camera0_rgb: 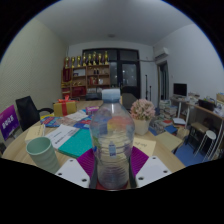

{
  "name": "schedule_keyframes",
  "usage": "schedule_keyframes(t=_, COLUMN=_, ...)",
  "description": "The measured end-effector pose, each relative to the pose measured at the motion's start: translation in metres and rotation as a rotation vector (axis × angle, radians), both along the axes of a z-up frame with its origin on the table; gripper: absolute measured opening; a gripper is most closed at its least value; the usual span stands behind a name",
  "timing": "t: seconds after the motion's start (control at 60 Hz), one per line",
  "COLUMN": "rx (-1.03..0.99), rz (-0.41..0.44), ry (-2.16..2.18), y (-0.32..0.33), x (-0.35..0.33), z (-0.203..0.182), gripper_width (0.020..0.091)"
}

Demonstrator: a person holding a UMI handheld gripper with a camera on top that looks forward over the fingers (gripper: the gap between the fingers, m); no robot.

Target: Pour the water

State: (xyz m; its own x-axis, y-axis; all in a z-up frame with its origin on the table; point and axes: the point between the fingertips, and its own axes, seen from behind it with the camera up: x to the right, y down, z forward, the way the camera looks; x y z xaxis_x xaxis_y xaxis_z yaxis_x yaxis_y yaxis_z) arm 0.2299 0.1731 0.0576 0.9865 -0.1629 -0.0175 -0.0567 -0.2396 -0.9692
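Observation:
A clear plastic water bottle (pixel 112 140) with a white cap stands upright between my fingers, part full of water. My gripper (pixel 112 172) is shut on the bottle's lower body, both purple pads (pixel 86 163) pressing its sides. A ribbed pale green cup (pixel 42 152) stands on the table to the left of the bottle, a little way off. The bottle's base is hidden behind my fingers.
The round wooden table (pixel 165 152) holds papers, a teal sheet (pixel 76 141), boxes and a flower bunch (pixel 143 110) beyond the bottle. Black chairs (pixel 30 108) stand at the left, shelves (pixel 88 75) at the back wall, a desk with a monitor (pixel 180 90) at the right.

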Motion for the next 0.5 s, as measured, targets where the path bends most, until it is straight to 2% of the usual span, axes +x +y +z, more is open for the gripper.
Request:
schedule_keyframes(t=0.117, rx=0.016, rz=0.0, ry=0.017, y=-0.003, x=-0.005, z=0.001, gripper_width=0.0465)
schedule_keyframes(t=0.15, rx=0.014, rz=0.001, ry=0.017, y=-0.004, x=-0.006, z=0.001, gripper_width=0.0496)
schedule_keyframes(t=0.25, rx=-0.043, rz=0.004, ry=0.033, y=-0.01, x=-0.006, z=0.0, gripper_width=0.0614)
schedule_keyframes(t=0.3, rx=-0.095, rz=-0.013, ry=0.065, y=-0.015, x=-0.003, z=-0.007, gripper_width=0.0705)
schedule_keyframes(t=0.35, rx=-0.111, rz=-0.022, ry=0.078, y=-0.03, x=-0.007, z=-0.005, gripper_width=0.0862)
schedule_keyframes(t=0.5, rx=-0.133, rz=-0.012, ry=0.054, y=-0.084, x=-0.025, z=0.015, gripper_width=0.0838)
